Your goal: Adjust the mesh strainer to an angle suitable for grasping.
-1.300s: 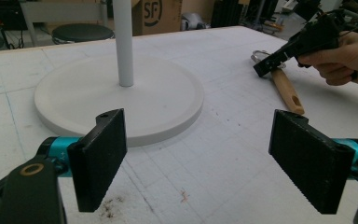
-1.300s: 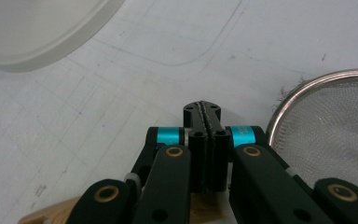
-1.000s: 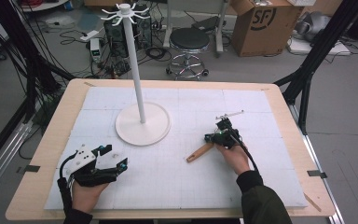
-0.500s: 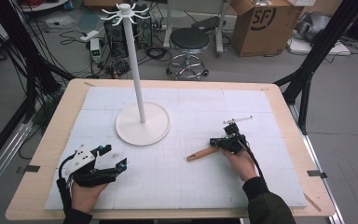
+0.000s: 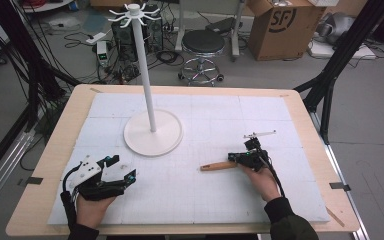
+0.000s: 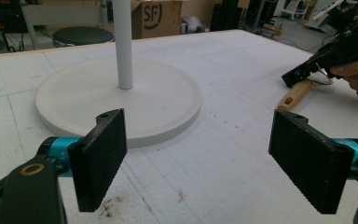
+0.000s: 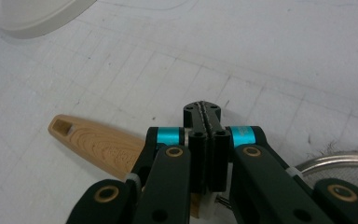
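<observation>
Right gripper (image 5: 241, 159) sits at about four o'clock on the table (image 5: 300, 107), jaws pressed flat together as the right gripper view shows them, pad against pad. Whether they pinch anything is hard to say: the wooden handle (image 5: 218, 165) runs under the gripper body rather than between the pads. That handle, pale wood with a slot at its free end, points out toward nine o'clock from the gripper in the high view and lies on the white gridded mat (image 5: 205, 200). In the right gripper view a wire mesh strainer bowl (image 7: 342, 168) with a metal rim peeks in at four o'clock of the frame, so this looks like a small sieve with the gripper over its neck. The right hand (image 5: 261, 182) comes in from six o'clock.

Over to the left gripper (image 5: 122, 176), at seven o'clock on the table: jaws spread wide, nothing between them, just bare mat, held low by the left hand (image 5: 92, 210).

The white hanger stand (image 5: 152, 132) stands upright at about eleven o'clock from the mat's centre, round base flat on the mat, well apart from the sieve handle and from both grippers
</observation>
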Action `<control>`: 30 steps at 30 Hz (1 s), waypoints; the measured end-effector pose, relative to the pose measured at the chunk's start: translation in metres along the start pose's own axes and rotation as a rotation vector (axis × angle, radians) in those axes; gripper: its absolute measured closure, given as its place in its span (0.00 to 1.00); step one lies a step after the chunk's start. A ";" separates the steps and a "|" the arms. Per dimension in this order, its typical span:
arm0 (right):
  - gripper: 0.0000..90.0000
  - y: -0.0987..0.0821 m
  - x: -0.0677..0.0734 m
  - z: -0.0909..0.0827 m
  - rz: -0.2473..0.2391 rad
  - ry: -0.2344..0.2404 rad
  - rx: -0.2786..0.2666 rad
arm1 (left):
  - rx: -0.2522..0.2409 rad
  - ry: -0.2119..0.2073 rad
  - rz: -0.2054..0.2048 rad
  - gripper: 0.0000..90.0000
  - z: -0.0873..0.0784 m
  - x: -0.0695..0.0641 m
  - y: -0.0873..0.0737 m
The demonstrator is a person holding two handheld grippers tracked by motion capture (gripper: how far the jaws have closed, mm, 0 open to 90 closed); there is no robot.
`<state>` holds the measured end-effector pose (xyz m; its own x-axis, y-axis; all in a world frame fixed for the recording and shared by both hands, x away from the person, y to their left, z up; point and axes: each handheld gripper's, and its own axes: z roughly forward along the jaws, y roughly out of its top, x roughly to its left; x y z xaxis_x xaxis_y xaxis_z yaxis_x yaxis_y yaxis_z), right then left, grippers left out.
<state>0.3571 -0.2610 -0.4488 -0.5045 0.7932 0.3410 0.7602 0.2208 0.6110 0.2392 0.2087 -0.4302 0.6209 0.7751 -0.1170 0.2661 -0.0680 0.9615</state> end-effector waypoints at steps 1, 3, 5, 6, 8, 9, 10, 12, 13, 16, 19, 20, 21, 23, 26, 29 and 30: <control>1.00 0.000 0.000 0.000 0.000 0.000 0.000 | 0.000 -0.001 0.000 0.22 0.000 0.000 0.000; 1.00 -0.003 0.000 -0.002 0.003 0.002 0.000 | 0.000 -0.001 0.000 0.22 0.000 0.000 0.000; 1.00 -0.003 0.000 -0.002 -0.004 0.003 -0.003 | -0.001 0.000 0.000 0.22 0.000 0.000 0.000; 1.00 -0.004 0.001 -0.002 0.004 0.002 -0.004 | -0.002 -0.001 -0.001 0.22 0.000 0.000 0.000; 1.00 -0.005 0.001 -0.003 0.005 0.000 -0.004 | -0.002 -0.002 0.000 0.22 0.000 0.000 0.000; 1.00 -0.006 0.002 -0.004 0.002 0.000 -0.006 | 0.000 -0.003 0.002 0.22 0.000 0.000 0.000; 1.00 -0.006 0.002 -0.004 0.002 0.000 -0.006 | -0.001 -0.004 0.003 0.22 -0.001 0.000 0.000; 1.00 -0.009 0.002 -0.005 -0.003 0.003 -0.008 | -0.001 -0.002 0.005 0.22 -0.001 0.000 0.000; 1.00 -0.010 0.002 -0.005 0.001 0.005 -0.011 | 0.000 -0.003 0.006 0.22 -0.001 0.000 0.000; 1.00 -0.011 0.002 -0.006 0.004 0.007 -0.012 | 0.001 -0.001 0.006 0.22 0.000 -0.001 0.000; 1.00 -0.010 0.002 -0.007 -0.005 0.008 -0.007 | 0.003 -0.002 0.009 0.22 0.000 -0.001 0.000; 1.00 -0.010 0.003 -0.009 -0.012 0.004 -0.018 | 0.002 -0.002 0.008 0.22 0.000 -0.001 0.000; 1.00 -0.009 0.005 -0.011 -0.020 0.010 -0.031 | 0.002 -0.002 0.008 0.22 0.000 -0.001 0.000; 1.00 -0.008 0.010 -0.015 -0.028 0.022 -0.052 | 0.003 0.000 0.004 0.22 0.001 -0.001 0.000; 1.00 -0.007 0.025 -0.015 -0.078 0.065 -0.061 | 0.003 -0.003 0.005 0.22 0.001 -0.001 0.000; 1.00 -0.007 0.047 -0.007 -0.150 0.115 -0.030 | 0.002 -0.004 0.006 0.22 0.001 -0.001 0.000; 1.00 -0.007 0.054 -0.004 -0.166 0.138 -0.020 | 0.001 -0.004 0.006 0.22 0.001 -0.001 0.000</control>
<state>0.3230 -0.2217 -0.4320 -0.6740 0.6618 0.3282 0.6547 0.3295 0.6803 0.2391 0.2073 -0.4299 0.6254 0.7721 -0.1127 0.2635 -0.0730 0.9619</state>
